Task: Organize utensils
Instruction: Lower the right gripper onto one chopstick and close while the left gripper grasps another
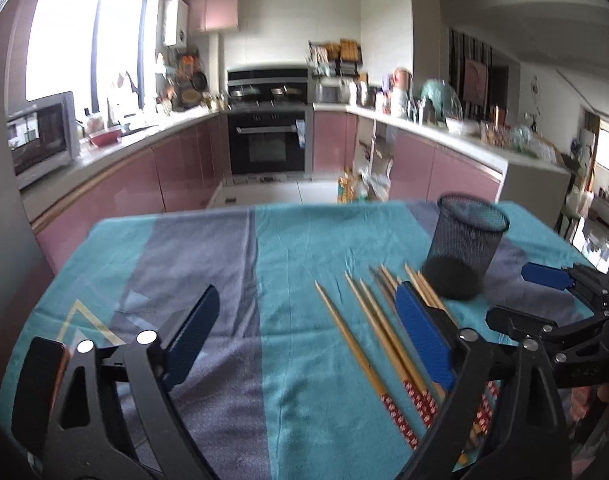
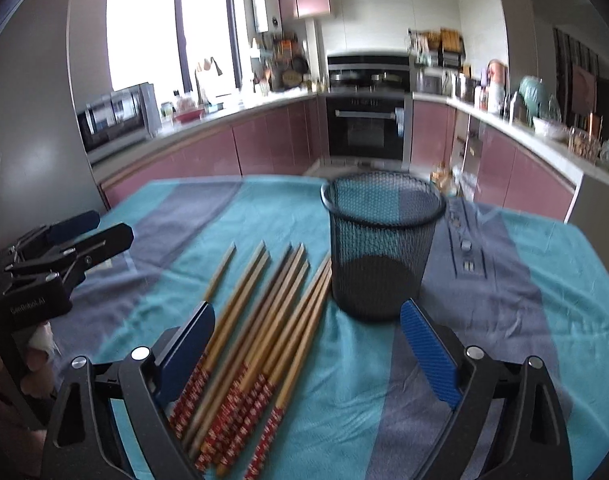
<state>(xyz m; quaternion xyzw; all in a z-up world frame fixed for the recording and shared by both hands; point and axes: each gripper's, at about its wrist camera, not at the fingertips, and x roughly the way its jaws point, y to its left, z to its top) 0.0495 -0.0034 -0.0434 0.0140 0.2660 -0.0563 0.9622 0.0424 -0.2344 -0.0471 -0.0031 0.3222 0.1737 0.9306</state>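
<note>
Several wooden chopsticks (image 2: 264, 320) with red patterned ends lie side by side on the striped teal and grey tablecloth (image 2: 484, 320). They also show in the left wrist view (image 1: 368, 328). A black mesh cup (image 2: 380, 244) stands upright just right of them, empty; it also shows in the left wrist view (image 1: 464, 248). My right gripper (image 2: 308, 344) is open and empty above the chopsticks' red ends, in front of the cup. My left gripper (image 1: 308, 332) is open and empty, left of the chopsticks, its right finger over them. Each gripper shows at the other view's edge.
The table's far edge (image 1: 264, 206) drops to a kitchen floor. Pink cabinets, an oven (image 1: 268, 140) and cluttered counters stand beyond. Bare tablecloth lies to the left (image 1: 164, 260) and to the right of the cup (image 2: 524, 280).
</note>
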